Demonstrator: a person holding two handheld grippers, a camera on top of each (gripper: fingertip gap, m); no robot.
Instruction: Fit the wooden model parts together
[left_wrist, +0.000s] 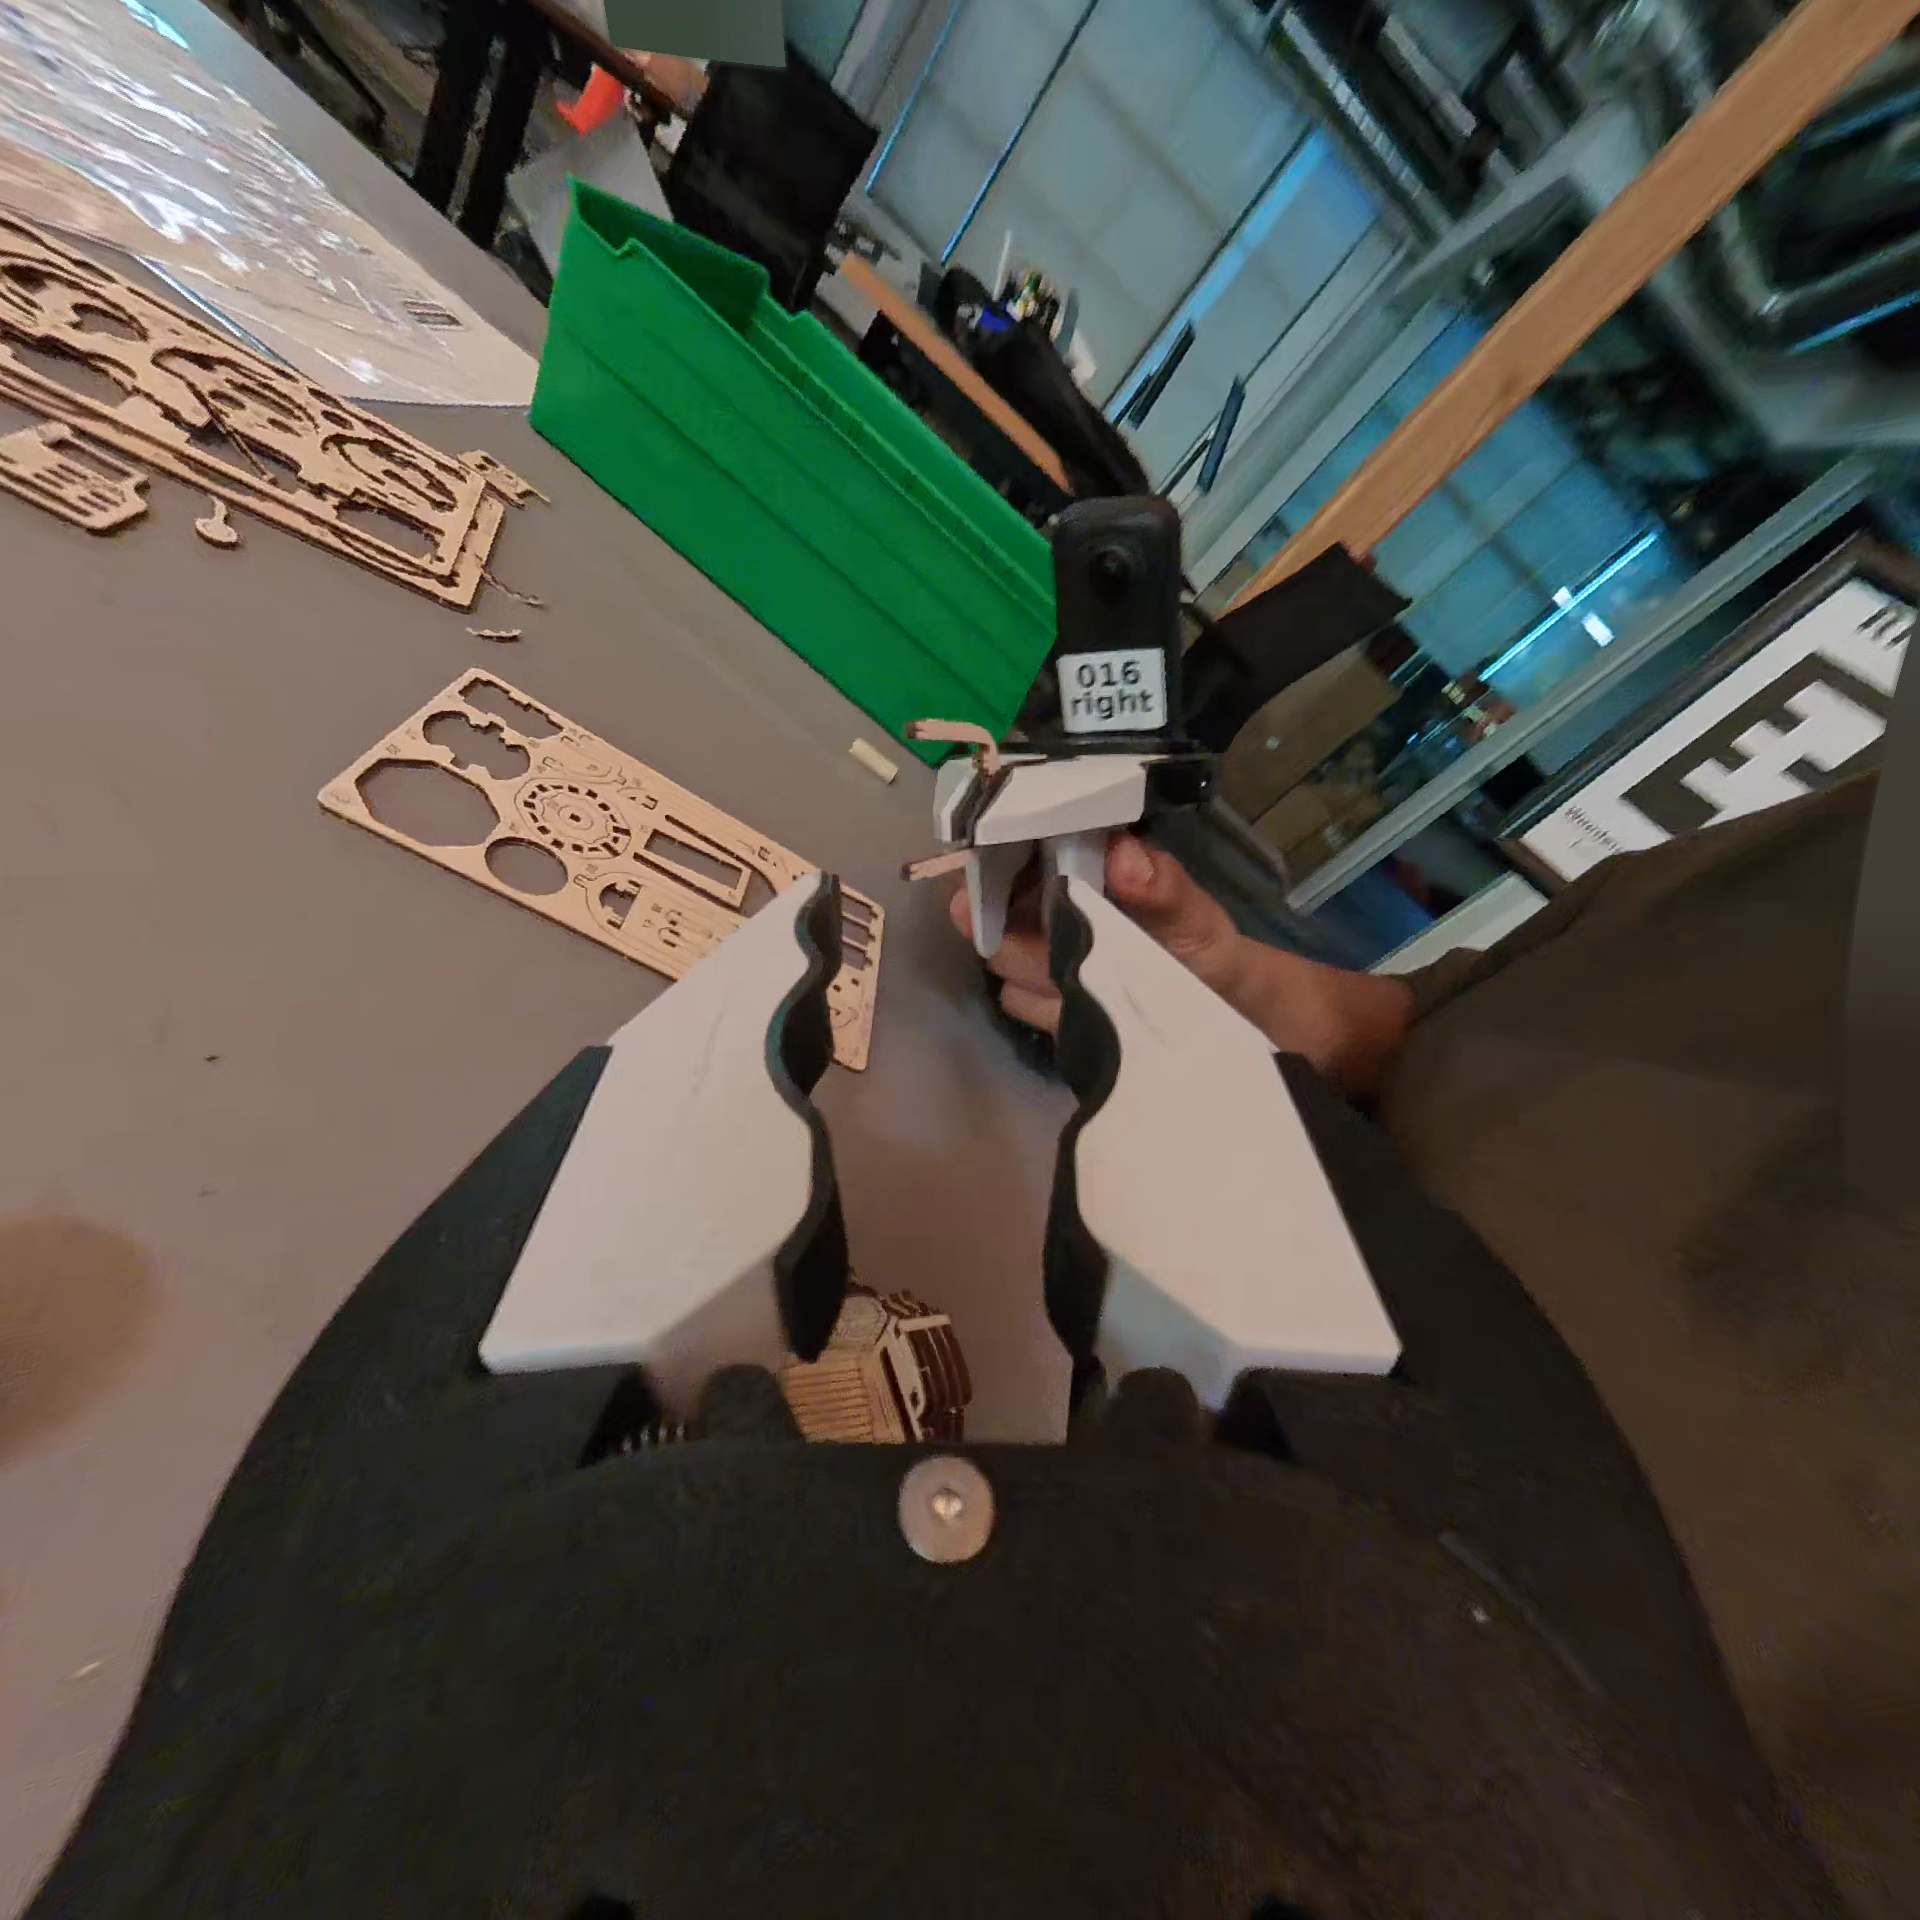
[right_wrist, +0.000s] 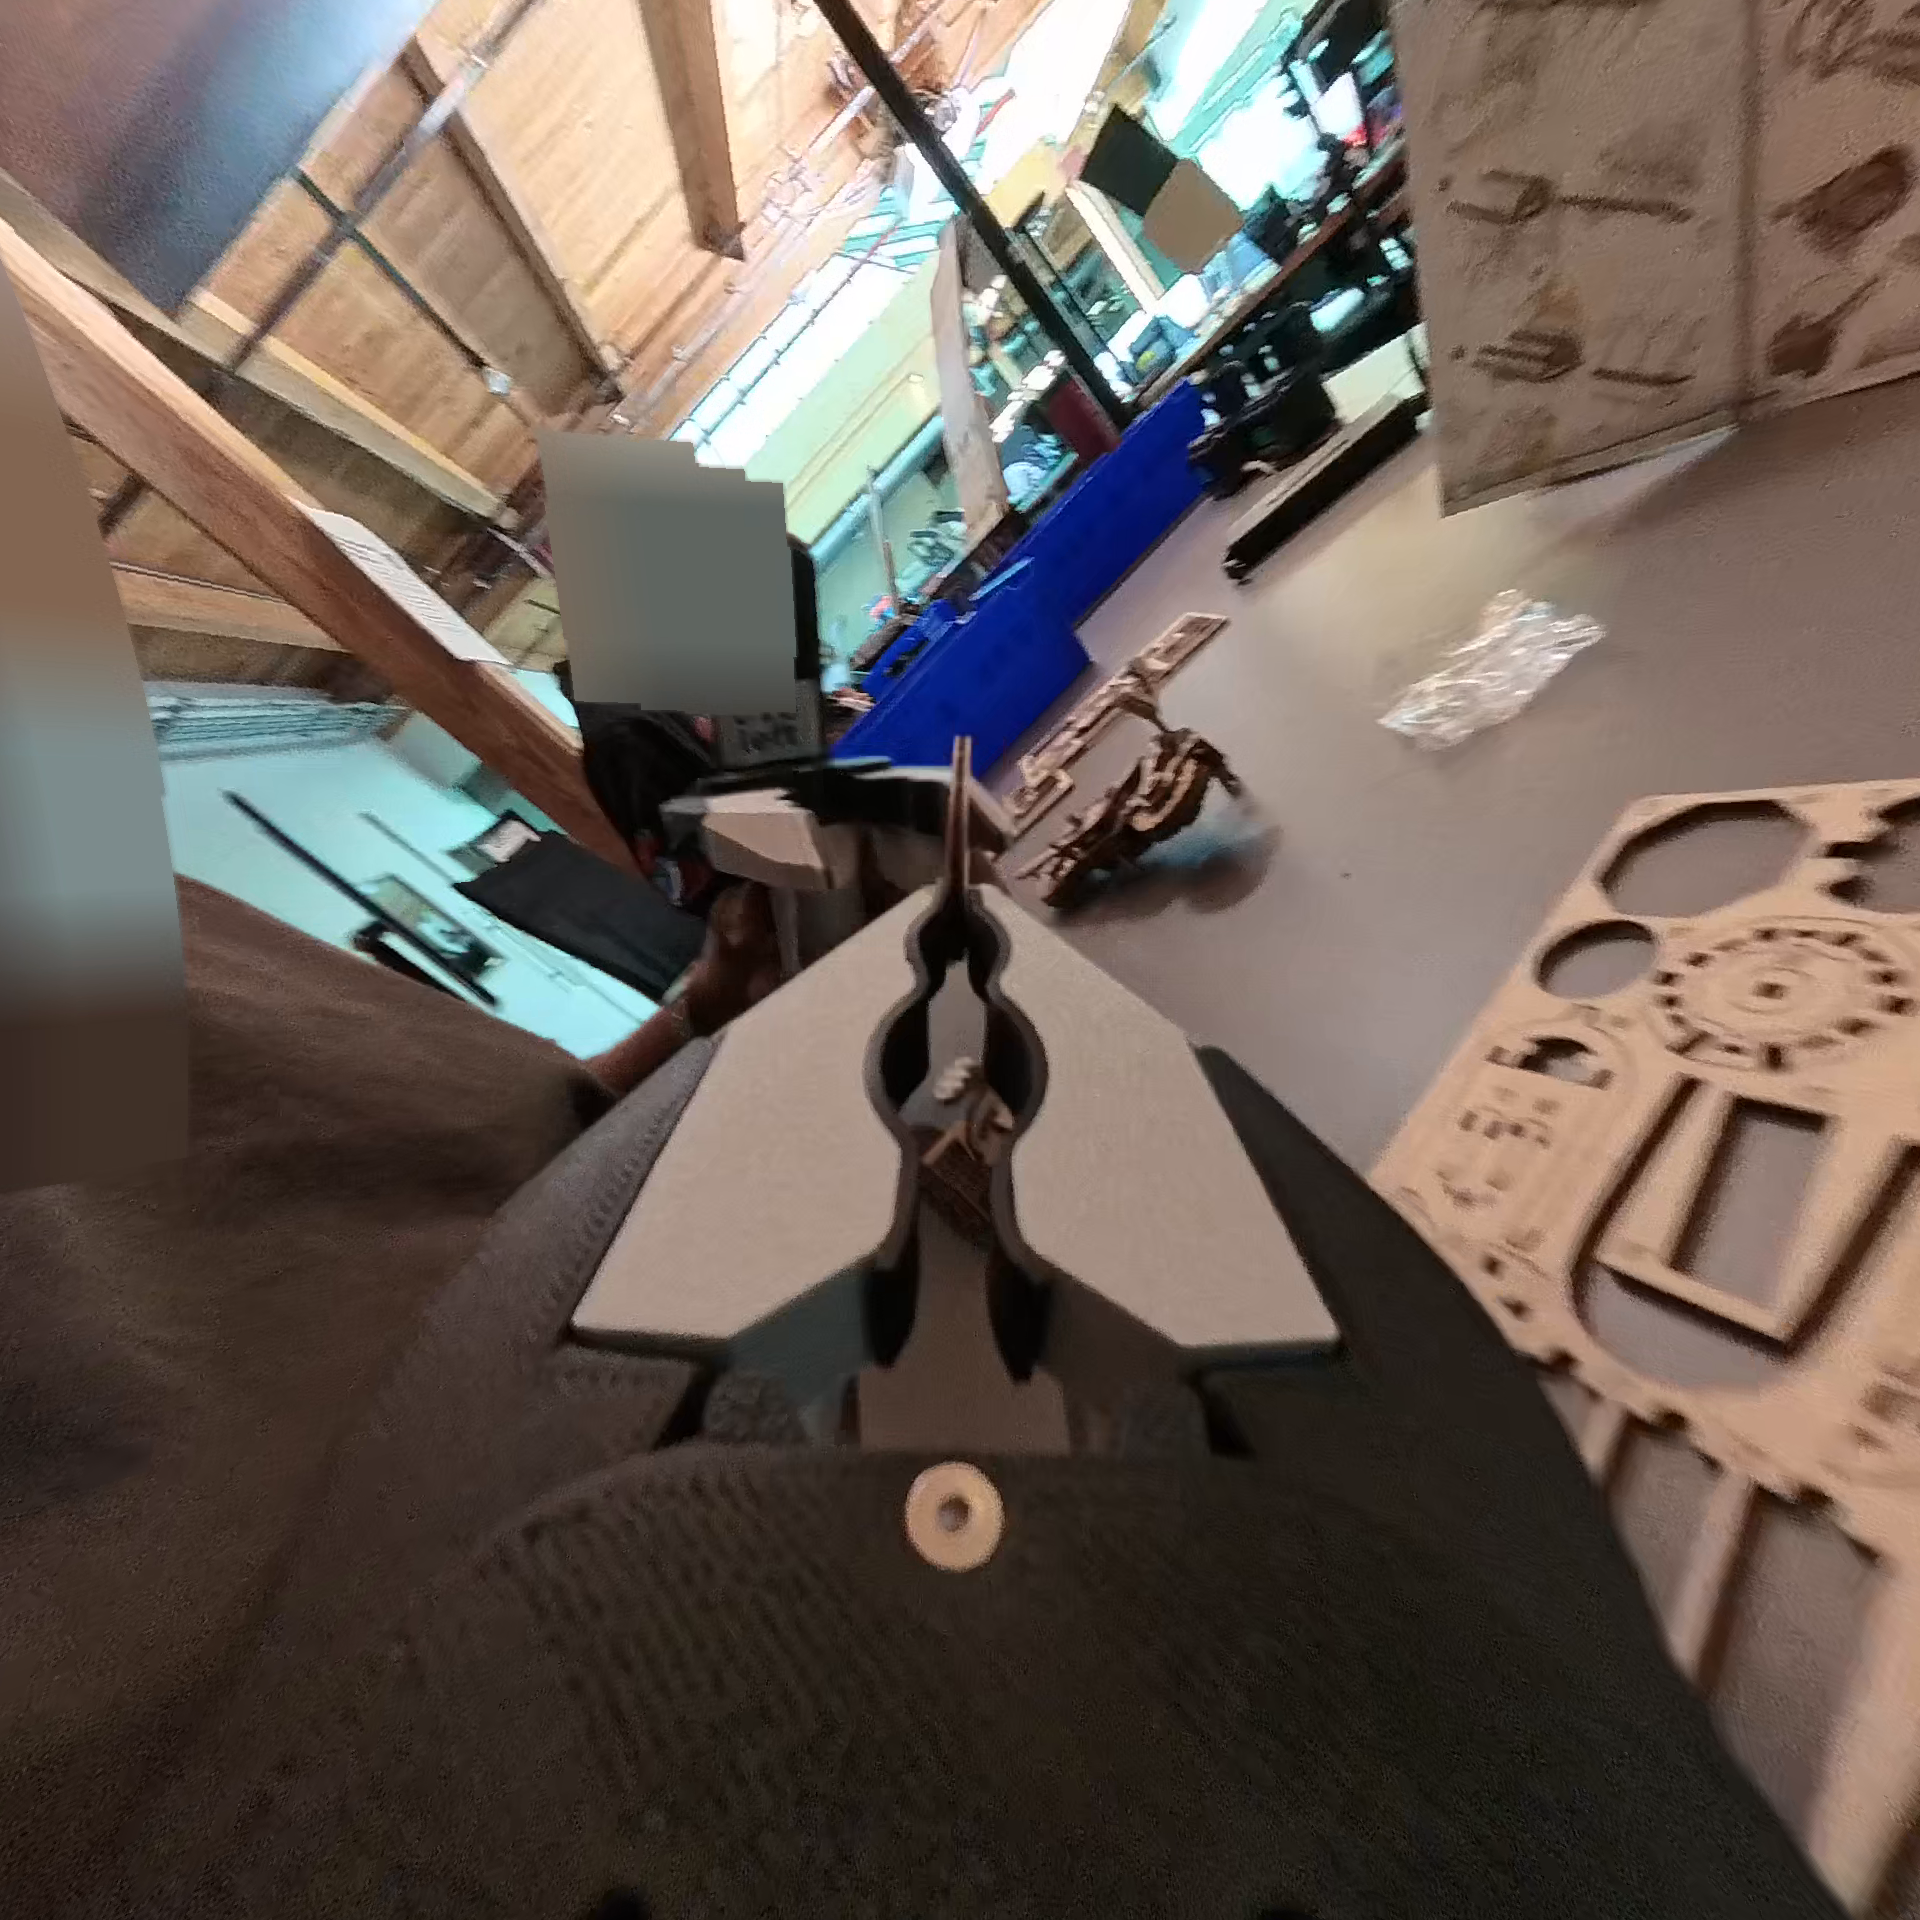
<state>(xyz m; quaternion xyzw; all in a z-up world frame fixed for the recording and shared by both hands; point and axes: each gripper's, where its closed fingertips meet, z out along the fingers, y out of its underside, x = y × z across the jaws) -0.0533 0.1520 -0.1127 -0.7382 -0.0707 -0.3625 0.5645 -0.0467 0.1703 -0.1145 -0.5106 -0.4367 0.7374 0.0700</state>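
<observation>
Part (right_wrist: 958, 821) pinched edge-on in my right gripper (right_wrist: 954, 914) — long axis running straight out past its fingers. My left gripper (left_wrist: 940, 935) hangs spread and empty; the model (left_wrist: 883, 1371) sits on the surface beneath it, nearer my left.

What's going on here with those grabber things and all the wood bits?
A person is building a wooden model with a hand-held gripper in each hand. The right gripper has its jaws shut on a thin wooden piece, held up in the air. The left gripper has its jaws open and holds nothing. Punched-out wooden sheets lie on the grey table beside a green bin.
</observation>
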